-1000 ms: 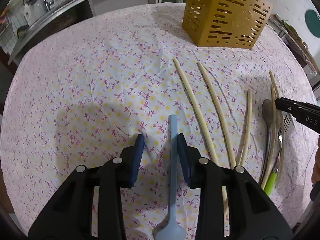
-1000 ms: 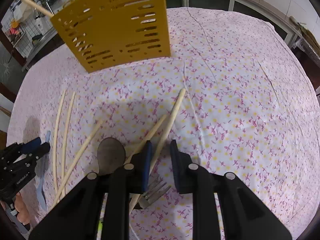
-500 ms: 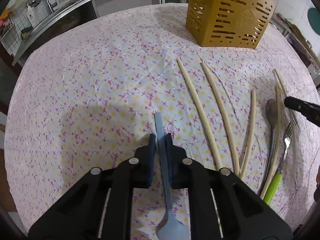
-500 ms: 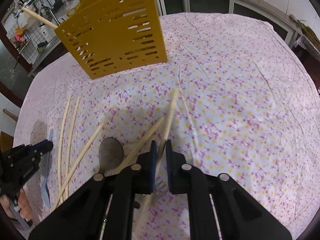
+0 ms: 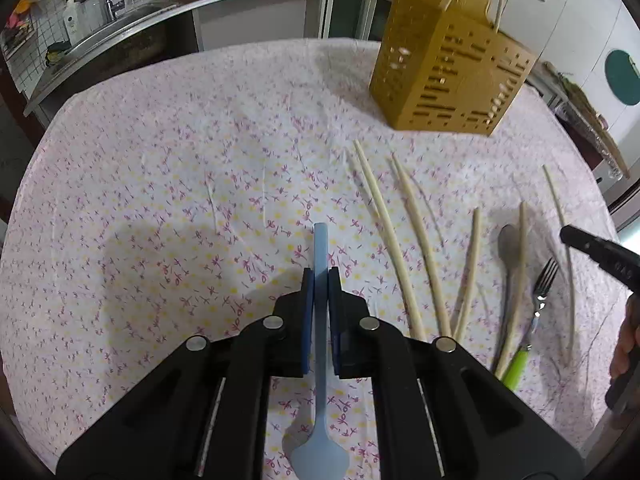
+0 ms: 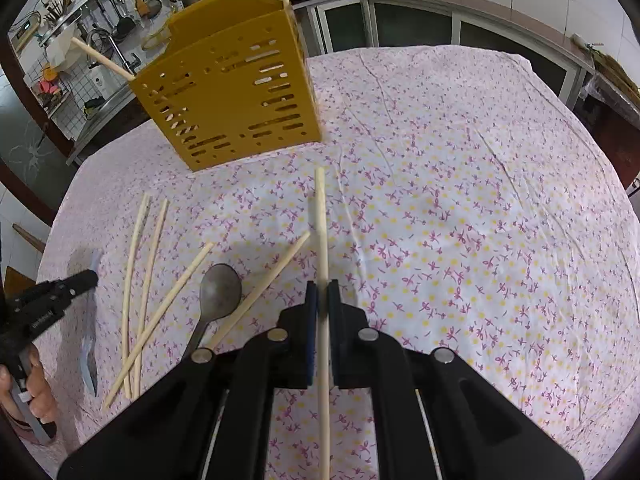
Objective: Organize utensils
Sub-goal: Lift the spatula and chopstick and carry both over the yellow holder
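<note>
Left wrist view: left gripper (image 5: pixel 321 280) clamped on the blue spoon (image 5: pixel 320 248) at mid-handle, bowl hanging rearward; likely light, stiff plastic, somewhat slick; yellow holder (image 5: pixel 448 80) stands far ahead. Right wrist view: right gripper (image 6: pixel 322 292) pinches a chopstick (image 6: pixel 320 220) near its middle; light, rigid, prone to pivot.

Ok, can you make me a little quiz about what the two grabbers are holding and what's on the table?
1. True or false: the left gripper has its jaws shut on the blue spoon.
2. What does the right gripper hold? A) fork B) chopstick C) metal spoon
3. Fill in: the yellow utensil holder already has ____ sticking out of it.

Key: 1 true; 2 B, the chopstick; 3 chopsticks.
</note>
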